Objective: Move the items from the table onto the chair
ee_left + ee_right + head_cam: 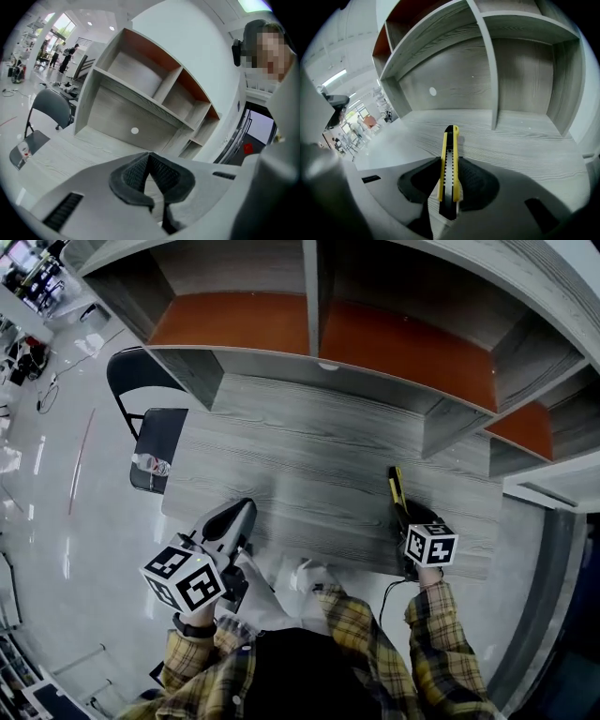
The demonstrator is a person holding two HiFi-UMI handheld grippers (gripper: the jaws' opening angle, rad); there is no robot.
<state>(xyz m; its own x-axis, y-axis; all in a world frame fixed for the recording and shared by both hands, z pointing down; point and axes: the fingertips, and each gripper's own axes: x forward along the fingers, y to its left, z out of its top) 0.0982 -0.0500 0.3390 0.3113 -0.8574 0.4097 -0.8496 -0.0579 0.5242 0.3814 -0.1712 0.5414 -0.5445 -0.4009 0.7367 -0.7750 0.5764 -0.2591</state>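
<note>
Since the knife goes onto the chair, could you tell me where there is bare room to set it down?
The chair seat is bare toward the backrest; a small clear item takes its front edge. The tabletop is bare from the shelf unit down to its near edge, crowded there by the left gripper, the right gripper and its utility knife.

Count on inspection: one yellow utility knife [397,488], one small bottle [150,465] (label unreadable at this range), one chair [141,376], one table [309,427], one shelf unit [234,263], and two grippers, namely the left gripper [149,161] and the right gripper [449,164].
</note>
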